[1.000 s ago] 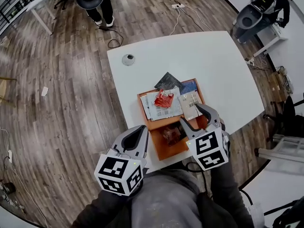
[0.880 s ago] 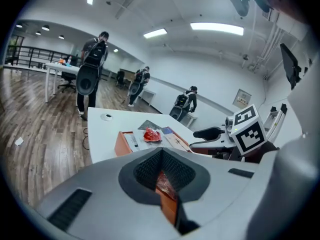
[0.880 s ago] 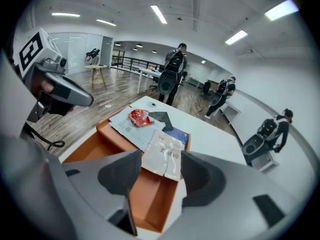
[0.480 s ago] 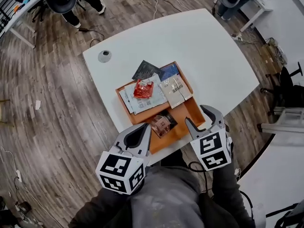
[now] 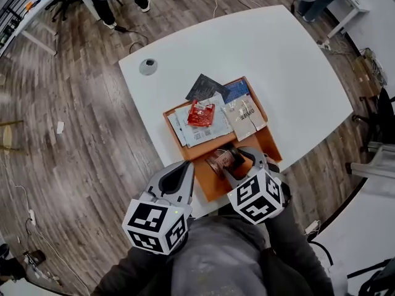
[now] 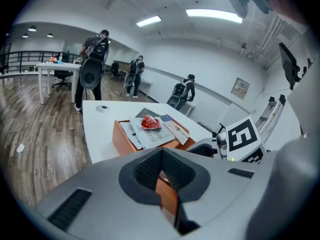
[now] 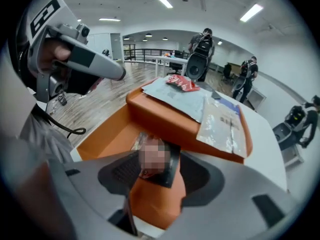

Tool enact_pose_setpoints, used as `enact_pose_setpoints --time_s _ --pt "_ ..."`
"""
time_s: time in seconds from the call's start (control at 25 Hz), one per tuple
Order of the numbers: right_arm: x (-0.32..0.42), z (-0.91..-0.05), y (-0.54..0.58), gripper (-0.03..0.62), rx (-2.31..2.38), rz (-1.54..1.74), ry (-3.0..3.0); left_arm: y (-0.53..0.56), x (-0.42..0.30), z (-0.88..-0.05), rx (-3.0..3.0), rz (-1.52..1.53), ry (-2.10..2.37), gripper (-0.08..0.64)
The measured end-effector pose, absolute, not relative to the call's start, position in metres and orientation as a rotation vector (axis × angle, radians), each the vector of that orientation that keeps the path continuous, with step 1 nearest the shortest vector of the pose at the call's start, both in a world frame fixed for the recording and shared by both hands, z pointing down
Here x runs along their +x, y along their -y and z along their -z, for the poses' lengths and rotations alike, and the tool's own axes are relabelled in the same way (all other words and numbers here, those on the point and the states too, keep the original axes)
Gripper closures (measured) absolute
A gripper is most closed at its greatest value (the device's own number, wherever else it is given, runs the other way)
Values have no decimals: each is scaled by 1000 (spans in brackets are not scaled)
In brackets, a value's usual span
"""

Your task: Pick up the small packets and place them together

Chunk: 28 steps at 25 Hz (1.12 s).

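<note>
Overhead, the head view shows a white counter [image 5: 290,60] carrying an orange tray [image 5: 214,189] with a higher far section and a lower near section. On the far section lies a red packet [image 5: 200,113] on white printed sheets [image 5: 207,131]. A black packet [image 5: 202,87] and a blue packet [image 5: 236,91] lie at the far edge, and a clear printed packet [image 5: 245,117] lies to the right. A small packet [image 5: 222,159] lies in the near section, and the right claw [image 5: 242,163] straddles it with its jaws spread wide. The left claw [image 5: 186,167] hangs at the tray's near left corner, clenched on nothing. A small round object [image 5: 148,66] sits at the counter's far left.

From the left gripper view, the left claw [image 6: 161,156] has its pads meeting at the tips with nothing caught between them. The tray [image 6: 122,136] lies just beyond, the red packet [image 6: 149,122] on top of it. The right claw's marker cube [image 6: 243,136] shows at the right.

From the right gripper view, the right claw [image 7: 155,176] is released, its jaws standing apart on either side of the small packet [image 7: 172,168], which rests on the floor of the tray [image 7: 110,134]. Whether the pads touch it I cannot tell. The red packet [image 7: 181,84] and the clear packet [image 7: 222,124] lie on the raised section beyond, and the left claw [image 7: 119,74] hangs at the upper left.
</note>
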State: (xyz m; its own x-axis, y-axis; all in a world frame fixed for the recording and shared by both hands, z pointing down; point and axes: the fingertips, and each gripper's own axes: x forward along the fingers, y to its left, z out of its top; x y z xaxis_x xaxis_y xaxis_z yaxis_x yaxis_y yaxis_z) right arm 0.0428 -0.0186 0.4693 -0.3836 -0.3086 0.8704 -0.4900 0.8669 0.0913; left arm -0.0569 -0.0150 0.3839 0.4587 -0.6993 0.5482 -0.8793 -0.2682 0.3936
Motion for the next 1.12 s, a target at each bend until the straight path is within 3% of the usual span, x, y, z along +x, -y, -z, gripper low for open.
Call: enact_pose_setpoints --time_s 0.56,0.72,0.88,1.12 --pt "22 -493 17 355 408 -332 1994 21 -78 -394 1977 -325 1353 563" --pt "17 -492 8 486 342 -289 1998 20 -77 -393 1979 -321 1354 563" --pt "14 -489 8 573 350 -273 2015 17 -76 -393 1978 -322 1358 563" --pt "12 -469 -1 588 378 -289 2071 10 -71 -385 2005 -312 1360 563"
